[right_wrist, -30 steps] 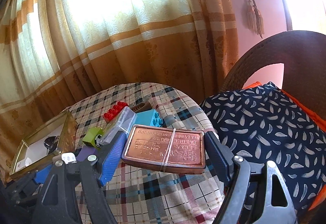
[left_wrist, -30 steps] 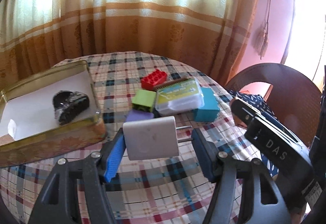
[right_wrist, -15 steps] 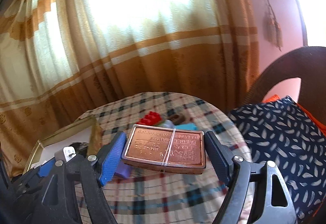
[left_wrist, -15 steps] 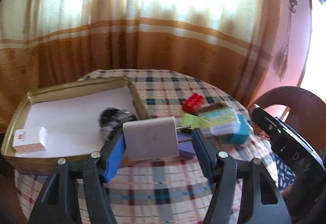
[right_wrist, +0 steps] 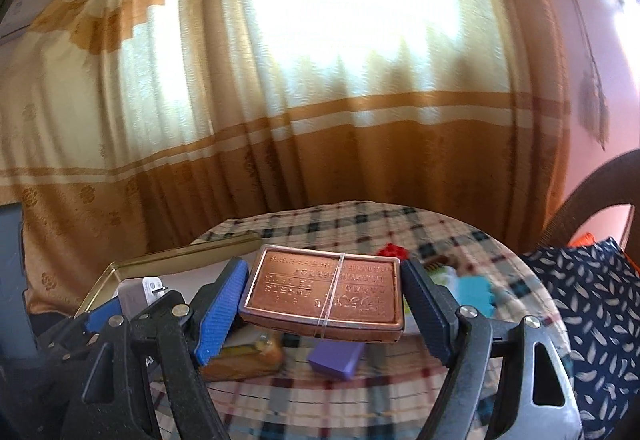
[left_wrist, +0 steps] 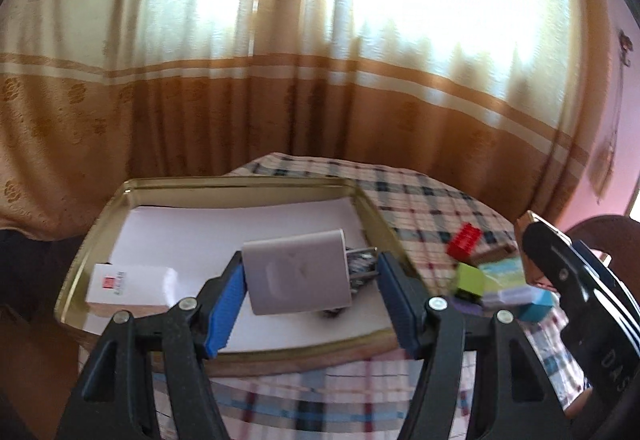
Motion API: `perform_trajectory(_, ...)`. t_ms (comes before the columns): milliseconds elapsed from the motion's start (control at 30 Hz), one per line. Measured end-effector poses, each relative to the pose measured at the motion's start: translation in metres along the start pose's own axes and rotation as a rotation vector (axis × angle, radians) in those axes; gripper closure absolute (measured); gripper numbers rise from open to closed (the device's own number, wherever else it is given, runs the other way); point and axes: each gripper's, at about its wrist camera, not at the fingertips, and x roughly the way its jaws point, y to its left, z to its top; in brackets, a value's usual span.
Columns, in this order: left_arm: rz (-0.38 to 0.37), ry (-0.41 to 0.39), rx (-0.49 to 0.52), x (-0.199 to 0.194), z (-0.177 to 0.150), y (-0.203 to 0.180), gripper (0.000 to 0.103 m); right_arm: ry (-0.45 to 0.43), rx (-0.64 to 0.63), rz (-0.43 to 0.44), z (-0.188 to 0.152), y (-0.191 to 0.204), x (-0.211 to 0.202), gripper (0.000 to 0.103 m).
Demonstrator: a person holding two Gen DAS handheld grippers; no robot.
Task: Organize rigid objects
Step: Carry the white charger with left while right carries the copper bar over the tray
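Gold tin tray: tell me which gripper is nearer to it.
Left. The left gripper holds the white charger directly over the gold tin tray. The right gripper, gripping the copper tin, sits off the tray's right side, above the tablecloth.

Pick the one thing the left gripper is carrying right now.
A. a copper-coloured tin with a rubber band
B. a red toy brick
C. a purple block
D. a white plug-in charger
D: in the left wrist view the left gripper is shut on the white charger, prongs pointing right, held over the gold tray; the copper tin sits in the right gripper.
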Motion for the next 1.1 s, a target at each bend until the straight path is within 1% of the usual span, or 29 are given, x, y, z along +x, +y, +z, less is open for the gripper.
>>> perform_trajectory(200,0.094,-0.038,-0.038,0.005,0.005,0.027,0.038,-0.045,-0.079,0.026,-0.001,0.033,0.012,0.023)
perform_trajectory(300,0.126,-0.049,-0.048,0.007,0.007,0.035,0.038,-0.06,-0.122,0.04,-0.003,0.05,0.023,0.023)
perform_trajectory(467,0.18,-0.069,-0.044,0.015,0.009,0.045,0.038,-0.061,-0.155,0.046,-0.009,0.063,0.036,0.023)
perform_trajectory(667,0.243,-0.051,-0.058,0.027,0.006,0.056,0.038,-0.069,-0.204,0.025,-0.016,0.07,0.048,0.023)
perform_trajectory(800,0.27,-0.061,-0.068,0.029,0.008,0.059,0.038,-0.051,-0.216,0.015,-0.019,0.069,0.054,0.023)
perform_trajectory(867,0.274,-0.052,-0.064,0.032,0.008,0.058,0.038,-0.043,-0.23,0.007,-0.02,0.07,0.056,0.023)
perform_trajectory(1100,0.281,-0.045,-0.021,0.032,0.007,0.05,0.038,-0.053,-0.253,0.001,-0.022,0.074,0.052,0.023)
